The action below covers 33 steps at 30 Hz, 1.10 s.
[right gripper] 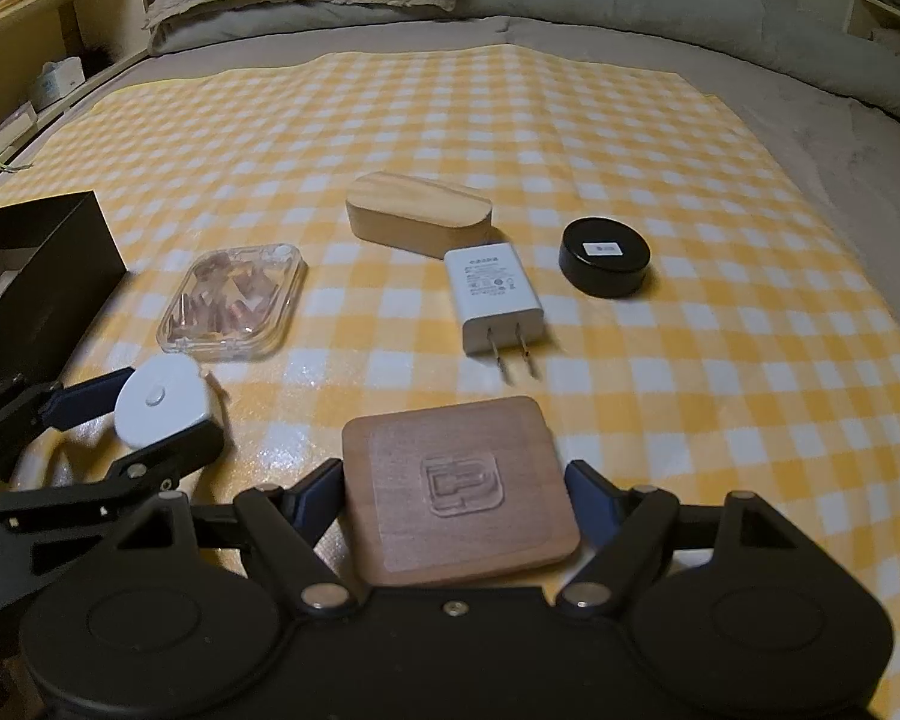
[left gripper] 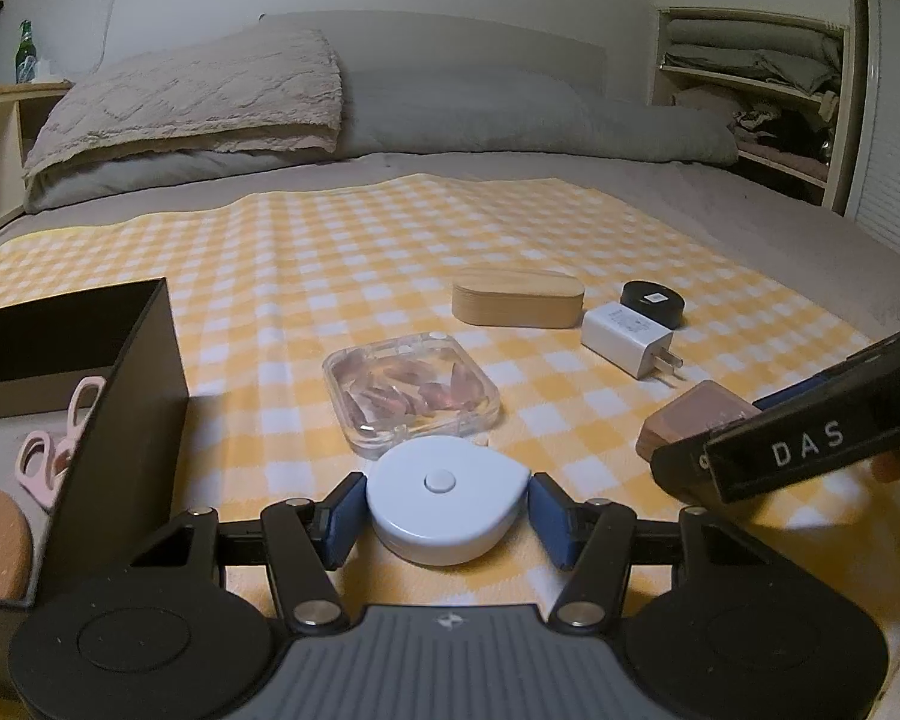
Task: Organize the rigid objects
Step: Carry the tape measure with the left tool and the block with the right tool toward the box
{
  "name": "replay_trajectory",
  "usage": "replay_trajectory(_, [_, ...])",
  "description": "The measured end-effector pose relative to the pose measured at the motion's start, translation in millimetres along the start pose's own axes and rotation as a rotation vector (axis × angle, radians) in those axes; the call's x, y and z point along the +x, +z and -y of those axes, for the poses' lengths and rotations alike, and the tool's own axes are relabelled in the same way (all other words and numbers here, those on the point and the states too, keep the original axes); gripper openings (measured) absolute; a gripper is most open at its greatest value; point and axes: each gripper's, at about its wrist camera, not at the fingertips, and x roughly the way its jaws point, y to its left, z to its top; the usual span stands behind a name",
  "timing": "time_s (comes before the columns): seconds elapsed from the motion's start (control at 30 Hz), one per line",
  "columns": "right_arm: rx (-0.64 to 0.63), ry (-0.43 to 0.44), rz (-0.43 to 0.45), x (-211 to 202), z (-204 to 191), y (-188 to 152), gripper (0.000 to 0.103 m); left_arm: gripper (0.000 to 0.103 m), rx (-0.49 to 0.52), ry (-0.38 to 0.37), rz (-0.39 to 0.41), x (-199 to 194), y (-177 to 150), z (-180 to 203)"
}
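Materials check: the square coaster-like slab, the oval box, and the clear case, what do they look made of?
Square slab: looks like wood, matte reddish-brown, fine grain with an engraved logo; could be veneer.
Oval box: pale wood or bamboo, matte, with visible straight grain.
Clear case: transparent hard plastic, probably acrylic, glossy, with glints on the rim and pinkish pieces visible inside.
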Motion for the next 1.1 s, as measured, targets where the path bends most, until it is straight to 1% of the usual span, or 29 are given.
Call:
replay_trajectory(0.07, [0.015, 0.003, 0.007, -2, 2, 1, 0.079, 0.059, -0.016, -0.004, 0.005, -7, 1, -2])
replay_trajectory(0.23, [0.077, 0.048, 0.033, -17, 3, -3, 0.079, 0.059, -0.028, -0.018, 0.028, -27, 5, -4])
replay_trajectory(0.47, [0.096, 0.047, 0.085, -46, -4, -7, 0.079, 0.059, -0.034, -0.050, 0.077, -63, 18, -6])
replay_trajectory(0.63, [0.096, 0.074, 0.131, -71, -12, -1, 0.079, 0.059, -0.046, -0.055, 0.128, -92, 34, -15])
replay_trajectory(0.83, [0.055, 0.110, 0.205, -98, -32, 18, 0.079, 0.059, -0.042, -0.030, 0.161, -121, 52, -35])
replay_trajectory(1.1, [0.011, 0.167, 0.263, -117, -74, 48, 0.079, 0.059, -0.028, 0.036, 0.167, -152, 75, -83])
